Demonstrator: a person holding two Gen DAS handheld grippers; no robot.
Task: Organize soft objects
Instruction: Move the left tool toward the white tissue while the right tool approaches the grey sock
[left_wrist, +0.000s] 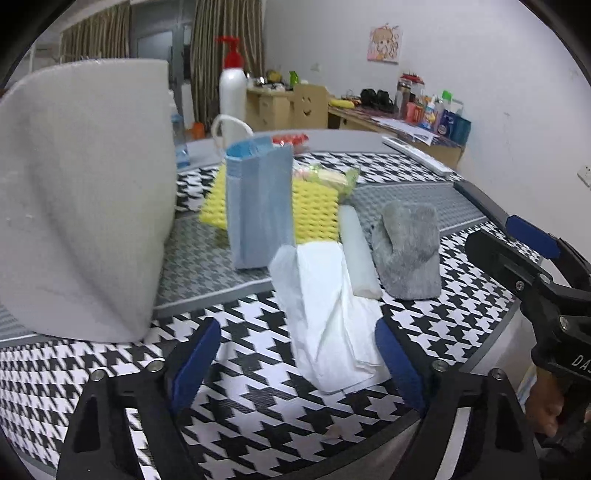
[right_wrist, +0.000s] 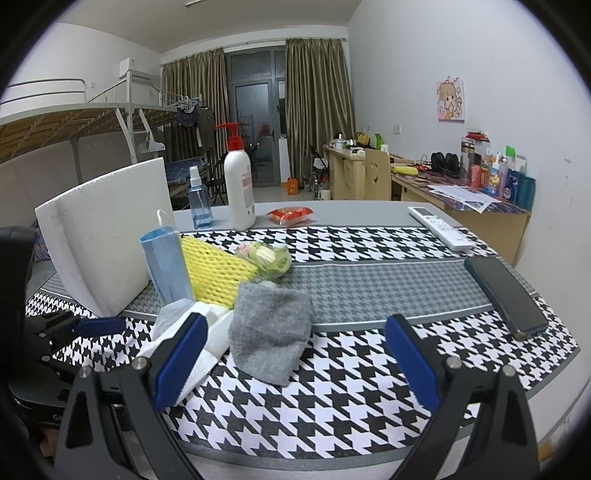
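Soft things sit grouped on the houndstooth tablecloth (left_wrist: 258, 406): a white foam block (left_wrist: 85, 192) (right_wrist: 107, 236), a blue face mask standing upright (left_wrist: 258, 203) (right_wrist: 166, 266), a yellow foam net (left_wrist: 314, 210) (right_wrist: 218, 269), a white tissue (left_wrist: 328, 317) (right_wrist: 177, 321), a white foam roll (left_wrist: 358, 251) and a grey fuzzy mitt (left_wrist: 410, 251) (right_wrist: 273, 332). My left gripper (left_wrist: 295, 365) is open and empty, its jaws on either side of the tissue's near end. My right gripper (right_wrist: 295, 362) is open and empty just in front of the mitt; it also shows in the left wrist view (left_wrist: 517, 243).
A pump bottle (right_wrist: 240, 184), a blue spray bottle (right_wrist: 199, 203), a red packet (right_wrist: 291, 215), a white remote (right_wrist: 439, 227) and a black phone (right_wrist: 506, 295) lie on the table. A green wrapped bundle (right_wrist: 269, 258) sits by the net. A desk (right_wrist: 461, 206) stands at the right wall.
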